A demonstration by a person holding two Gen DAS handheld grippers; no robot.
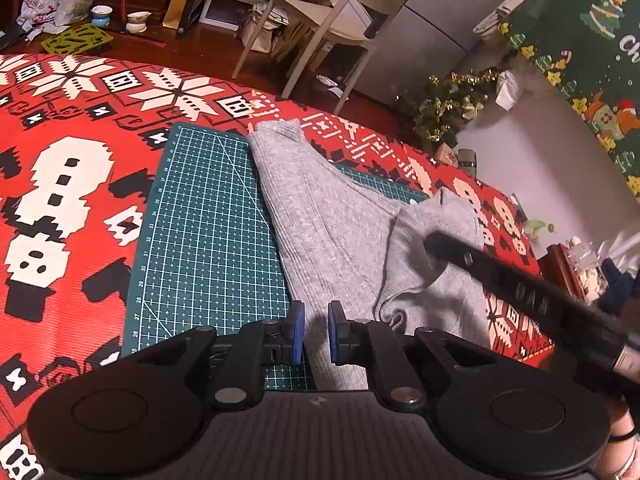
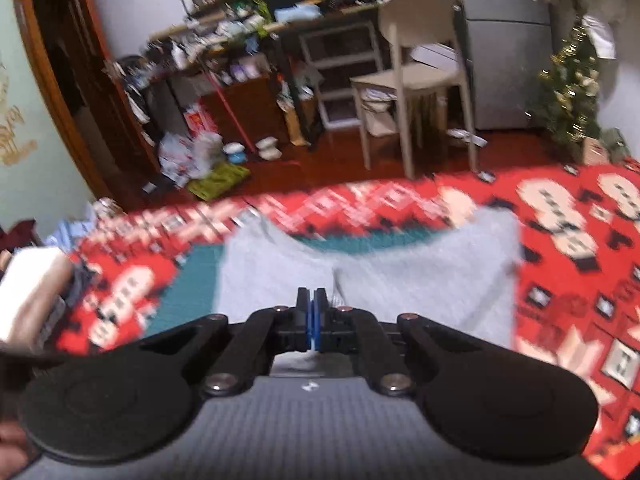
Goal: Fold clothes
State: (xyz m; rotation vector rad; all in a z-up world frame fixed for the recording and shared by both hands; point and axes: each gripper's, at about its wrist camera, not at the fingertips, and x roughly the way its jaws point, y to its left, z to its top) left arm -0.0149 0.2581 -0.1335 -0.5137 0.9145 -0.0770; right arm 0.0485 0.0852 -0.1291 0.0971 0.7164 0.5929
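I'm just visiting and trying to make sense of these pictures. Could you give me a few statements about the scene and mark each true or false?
1. The grey garment lies partly on a green cutting mat. True.
2. The cloth under the mat is plain blue. False: the red patterned cloth has white and black figures.
3. The right tongs are wide open. False: the blue pads meet.
4. A pale chair stands on the floor beyond. True.
5. The left tongs show a narrow gap over the garment. True.
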